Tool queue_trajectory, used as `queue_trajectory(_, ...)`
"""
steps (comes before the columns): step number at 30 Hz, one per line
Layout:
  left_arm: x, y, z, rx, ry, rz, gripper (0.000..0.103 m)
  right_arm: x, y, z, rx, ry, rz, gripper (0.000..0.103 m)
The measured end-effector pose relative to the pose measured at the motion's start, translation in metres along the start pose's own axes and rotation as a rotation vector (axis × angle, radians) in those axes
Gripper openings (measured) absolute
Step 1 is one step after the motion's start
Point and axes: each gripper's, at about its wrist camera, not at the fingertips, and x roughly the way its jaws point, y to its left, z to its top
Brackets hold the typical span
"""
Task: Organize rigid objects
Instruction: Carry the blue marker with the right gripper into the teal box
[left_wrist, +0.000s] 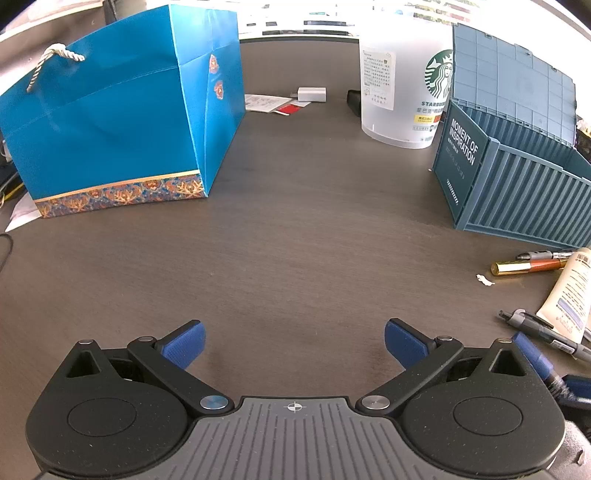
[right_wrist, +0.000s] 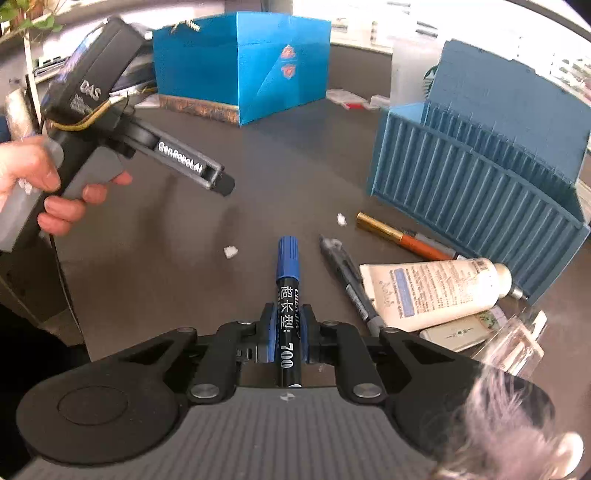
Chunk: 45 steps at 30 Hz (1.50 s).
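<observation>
We are at the pick-up step: our right hand-held gripper (right_wrist: 286, 325) is clenched on the blue marker (right_wrist: 287, 291), its cap pointing straight ahead over the surface (right_wrist: 258, 184). The left hand-held gripper (left_wrist: 293, 343) hangs released, holding nothing. Next we likely carry the marker ahead and right to the blue container box (right_wrist: 476, 192), clearing its wall.

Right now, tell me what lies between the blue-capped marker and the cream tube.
In the right wrist view, a dark grey pen lies between the blue-capped marker and the cream tube, its far end tucked under the tube.
</observation>
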Motion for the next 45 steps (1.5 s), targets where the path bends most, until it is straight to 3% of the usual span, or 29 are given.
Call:
queue_trajectory(5, 0.002, -0.002, 0.001, 0.015, 0.002, -0.003, 0.103, -0.014, -0.006, 0.008, 0.019, -0.061, -0.016, 0.012)
queue_trajectory(10, 0.005, -0.003, 0.001, 0.015, 0.003, -0.001, 0.103, -0.033, -0.016, 0.021, -0.073, -0.134, -0.011, 0.012)
queue_trajectory(15, 0.008, -0.004, 0.002, 0.016, 0.006, 0.001, 0.103, -0.041, -0.039, 0.036, -0.125, -0.179, -0.062, 0.012)
queue_trajectory(20, 0.011, -0.004, 0.002, 0.02, 0.011, 0.007, 0.103, -0.044, -0.073, 0.072, -0.242, -0.193, -0.102, 0.012)
queue_trajectory(28, 0.014, -0.001, 0.006, 0.013, 0.008, 0.012, 0.103, -0.021, -0.11, 0.119, -0.365, -0.115, -0.097, 0.012)
queue_trajectory(45, 0.026, -0.001, 0.015, 0.002, 0.01, 0.021, 0.103, 0.025, -0.138, 0.138, -0.395, 0.028, -0.035, 0.012)
